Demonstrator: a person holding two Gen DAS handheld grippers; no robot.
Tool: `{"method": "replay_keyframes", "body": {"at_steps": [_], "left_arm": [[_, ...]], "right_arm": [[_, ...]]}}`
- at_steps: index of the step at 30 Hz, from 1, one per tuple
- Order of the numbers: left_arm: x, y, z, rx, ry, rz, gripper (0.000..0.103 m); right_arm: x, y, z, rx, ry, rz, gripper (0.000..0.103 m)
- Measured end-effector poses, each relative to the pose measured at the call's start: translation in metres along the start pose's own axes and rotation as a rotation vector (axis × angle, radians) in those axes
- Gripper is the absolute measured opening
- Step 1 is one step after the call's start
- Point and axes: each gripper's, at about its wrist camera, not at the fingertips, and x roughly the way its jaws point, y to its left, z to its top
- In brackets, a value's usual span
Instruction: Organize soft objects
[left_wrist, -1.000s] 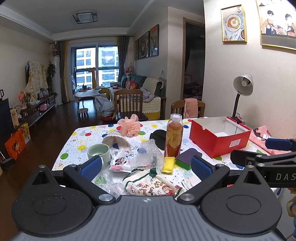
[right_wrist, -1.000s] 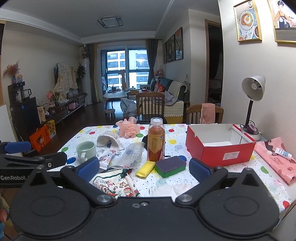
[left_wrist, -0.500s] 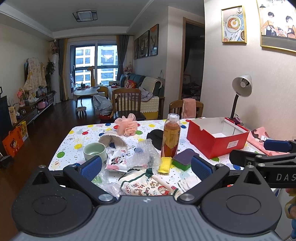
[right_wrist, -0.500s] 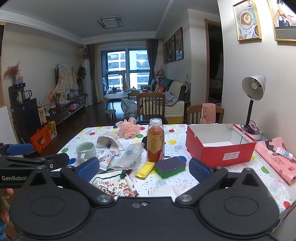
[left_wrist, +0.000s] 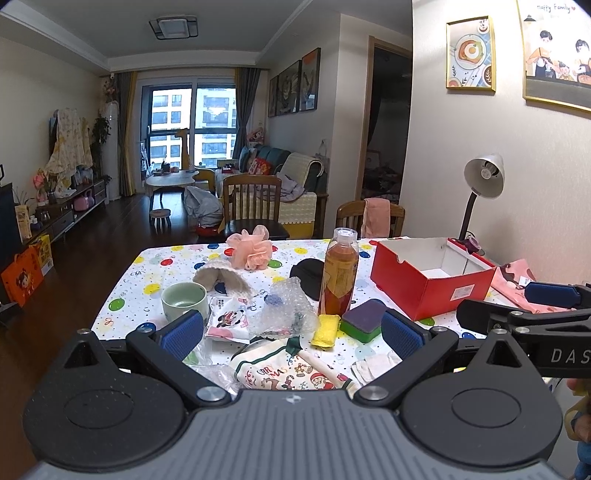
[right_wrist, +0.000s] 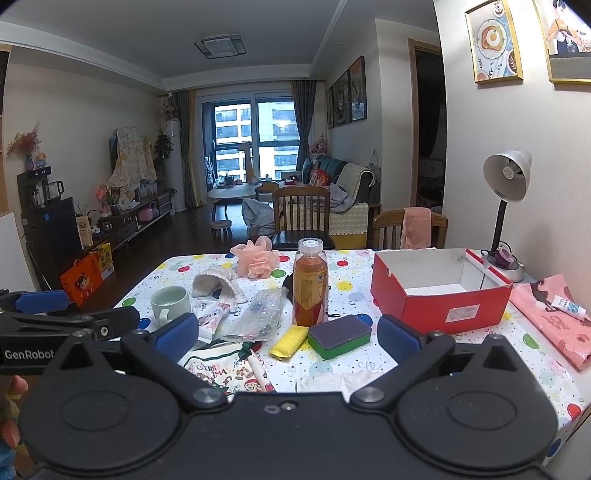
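On the dotted tablecloth lie a pink mesh puff (left_wrist: 251, 250), a cream knitted piece (left_wrist: 223, 278), bubble wrap (left_wrist: 284, 310), a yellow sponge (left_wrist: 325, 329), a purple-green sponge (left_wrist: 361, 319) and a Christmas-print cloth (left_wrist: 291, 365). An open red box (left_wrist: 430, 282) stands at the right. My left gripper (left_wrist: 291, 332) is open above the near table edge, over the cloth. My right gripper (right_wrist: 288, 334) is also open and empty, facing the green sponge (right_wrist: 340, 336) and red box (right_wrist: 439, 295).
An amber drink bottle (left_wrist: 339, 271) stands mid-table, a green cup (left_wrist: 183, 300) at the left, a black pouch (left_wrist: 308, 275) behind the bottle. A desk lamp (right_wrist: 506, 206) and pink bag (right_wrist: 554, 317) sit at the right. Chairs (right_wrist: 303, 218) line the far side.
Both grippers have drawn back and risen slightly, so the table items sit a little farther off. Nothing was taken hold of.
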Motion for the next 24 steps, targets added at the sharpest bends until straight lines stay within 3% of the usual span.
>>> {"method": "replay_keyframes", "body": {"at_steps": [15,21,24], "left_arm": [[0.014,0.003,0.002,-0.014,0.007,-0.025,0.103],[0.038,0.002,0.005,0.010,0.024,-0.013,0.103],[0.060,0.001,-0.001,0.020,0.068,0.006,0.103]], "right_arm": [[0.010,-0.002,0.003,-0.040,0.003,0.006,0.103],[0.037,-0.014,0.010,-0.043,0.014,0.010,0.103],[0.057,-0.027,0.007,-0.065,0.046,-0.011,0.103]]}}
